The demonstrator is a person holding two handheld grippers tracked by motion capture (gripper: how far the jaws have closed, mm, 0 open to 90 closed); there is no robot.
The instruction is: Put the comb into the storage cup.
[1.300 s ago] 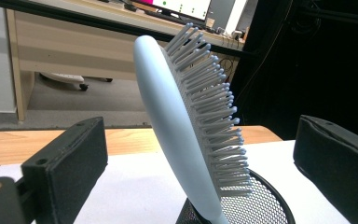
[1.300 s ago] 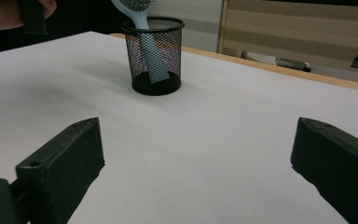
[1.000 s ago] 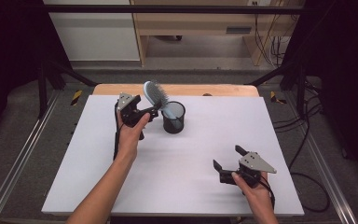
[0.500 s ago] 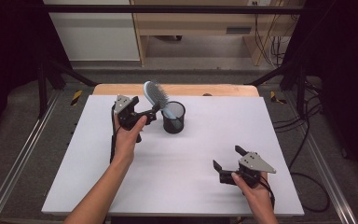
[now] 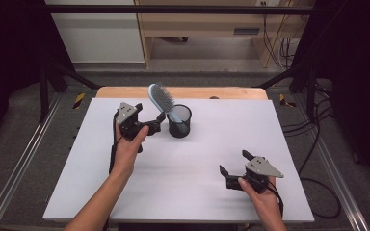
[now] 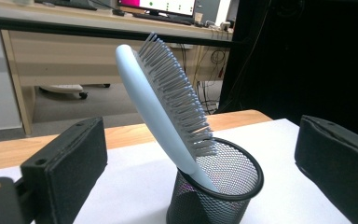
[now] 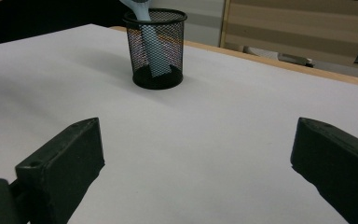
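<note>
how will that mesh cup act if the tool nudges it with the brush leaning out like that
The mesh cup looks light, so it would probably slide or tip. The hairbrush leans well past the rim, likely pulling it over that way. The left tool stands open beside it.

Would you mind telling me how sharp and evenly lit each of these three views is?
High view: soft, the white table evenly lit, surroundings dark. Left gripper view: hairbrush and mesh cup sharp, the near jaws slightly soft. Right gripper view: the mesh cup fairly crisp with a faint shadow to its left, the near jaws blurred.
</note>
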